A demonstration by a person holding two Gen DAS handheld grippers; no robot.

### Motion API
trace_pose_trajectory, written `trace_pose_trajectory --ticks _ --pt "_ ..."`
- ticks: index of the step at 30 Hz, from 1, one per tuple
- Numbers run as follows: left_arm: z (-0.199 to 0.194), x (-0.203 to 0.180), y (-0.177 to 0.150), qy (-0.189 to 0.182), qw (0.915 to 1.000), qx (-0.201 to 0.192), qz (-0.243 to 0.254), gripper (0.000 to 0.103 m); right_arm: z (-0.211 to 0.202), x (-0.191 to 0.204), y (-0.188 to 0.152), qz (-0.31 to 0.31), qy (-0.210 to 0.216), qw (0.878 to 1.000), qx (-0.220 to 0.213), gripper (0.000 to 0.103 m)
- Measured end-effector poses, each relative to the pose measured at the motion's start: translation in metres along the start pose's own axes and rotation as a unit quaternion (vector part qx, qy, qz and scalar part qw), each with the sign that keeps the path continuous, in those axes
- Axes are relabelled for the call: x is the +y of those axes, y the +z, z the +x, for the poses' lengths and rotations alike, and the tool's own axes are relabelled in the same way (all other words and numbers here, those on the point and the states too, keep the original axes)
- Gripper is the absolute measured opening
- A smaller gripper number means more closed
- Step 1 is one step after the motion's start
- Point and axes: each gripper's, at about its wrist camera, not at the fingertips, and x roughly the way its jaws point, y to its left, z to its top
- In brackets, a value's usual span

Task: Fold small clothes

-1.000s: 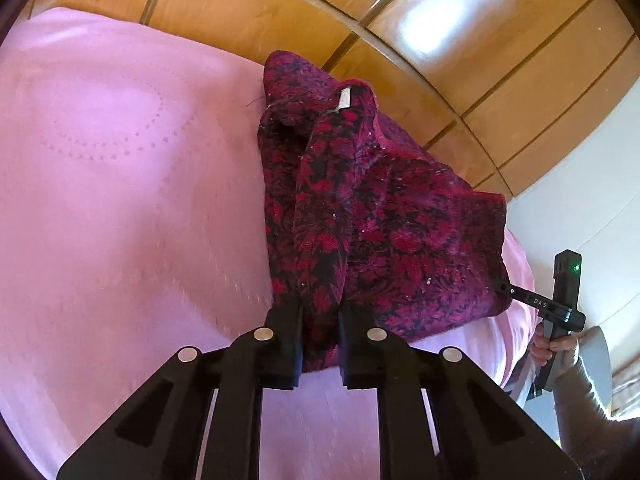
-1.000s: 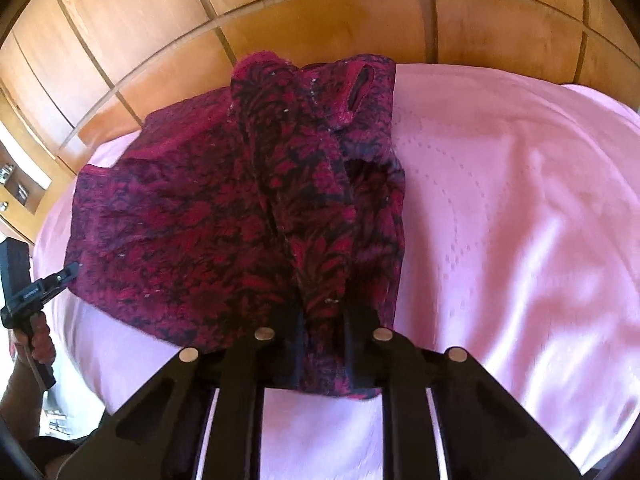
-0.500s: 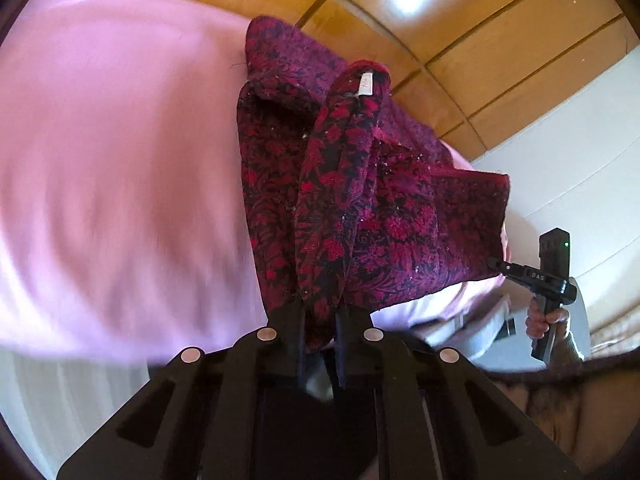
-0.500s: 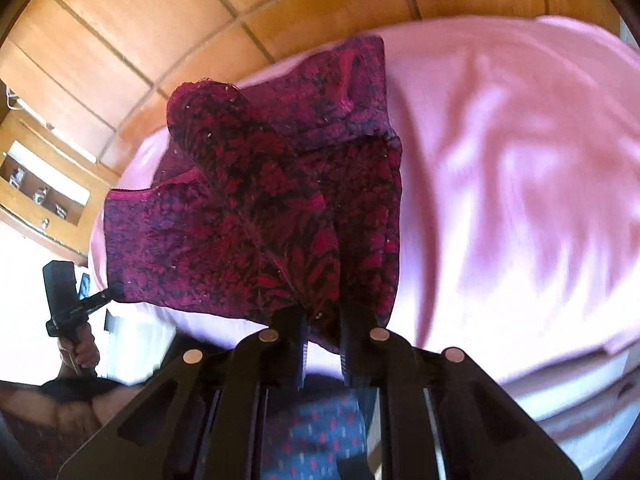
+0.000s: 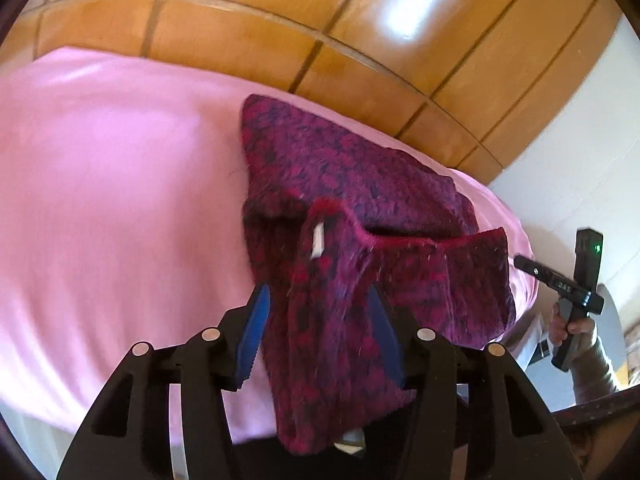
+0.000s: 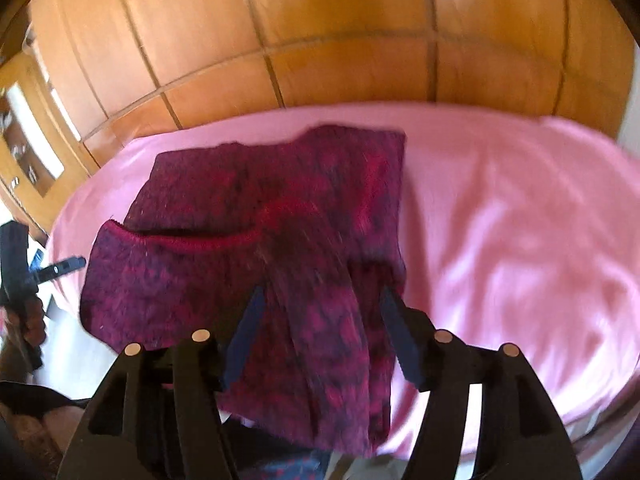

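A dark red patterned garment (image 5: pixel 360 184) lies folded on the pink bedspread (image 5: pixel 100 200), its near edge hanging over the bed's front. My left gripper (image 5: pixel 318 292) is above that edge, its jaws opening. The cloth runs loose between the blue pads (image 5: pixel 256 332), which do not press on it. In the right wrist view the same garment (image 6: pixel 240 184) passes between the jaws of my right gripper (image 6: pixel 322 292), which are also opening and not pressing. Each gripper shows small in the other's view, held by a hand: right gripper (image 5: pixel 524 262), left gripper (image 6: pixel 76 262).
A panelled wooden headboard wall (image 5: pixel 280 20) stands behind the bed. A white wall (image 5: pixel 580 140) lies to the right in the left wrist view. A wooden niche with small objects (image 6: pixel 24 140) sits at far left in the right wrist view. The bedspread (image 6: pixel 500 220) spreads wide beside the garment.
Both grippers were shut on the garment's near edge and lifted it back toward me. Now both sets of jaws stand apart and the cloth hangs loose between them.
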Motion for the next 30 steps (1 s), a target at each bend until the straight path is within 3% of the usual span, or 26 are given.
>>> trace_pose_trajectory --ticks 4,6,8,10,14,19,21,24,30 --pt "0.029 0.0 0.012 -0.011 0.9998 0.014 0.005 0.05 0.024 0.023 0.007 -0.058 -0.035 0.998 -0.001 0.055" --pt "0.038 -0.001 0.012 -0.024 0.9995 0.018 0.006 0.047 0.038 0.025 0.006 -0.078 -0.048 0.996 0.014 0.036" --pt "0.043 -0.002 0.011 -0.027 0.9993 0.021 0.016 0.025 0.046 0.025 0.004 -0.089 -0.059 0.994 0.027 0.023" --pt "0.036 -0.003 0.009 -0.021 0.9994 0.009 0.025 0.014 0.043 0.021 0.002 -0.092 -0.054 0.994 0.029 0.021" --pt "0.002 0.002 0.008 -0.03 0.9991 -0.022 0.021 0.013 0.013 0.021 0.001 -0.103 -0.024 0.994 0.023 0.019" --pt "-0.027 -0.007 0.018 -0.023 0.9972 -0.06 0.038 0.013 -0.024 0.009 0.029 -0.053 0.023 0.998 -0.026 0.019" --pt "-0.026 -0.007 0.033 -0.019 0.9963 -0.076 0.036 0.013 -0.02 0.003 0.045 -0.03 0.034 0.998 -0.042 0.019" --pt "-0.012 -0.009 0.065 0.004 0.9949 -0.09 0.046 0.013 0.004 -0.001 0.071 -0.019 0.019 0.998 -0.049 0.019" --pt "0.04 0.004 0.123 0.053 0.9948 -0.074 0.046 0.013 0.069 -0.011 0.118 0.013 -0.023 0.999 -0.046 0.019"
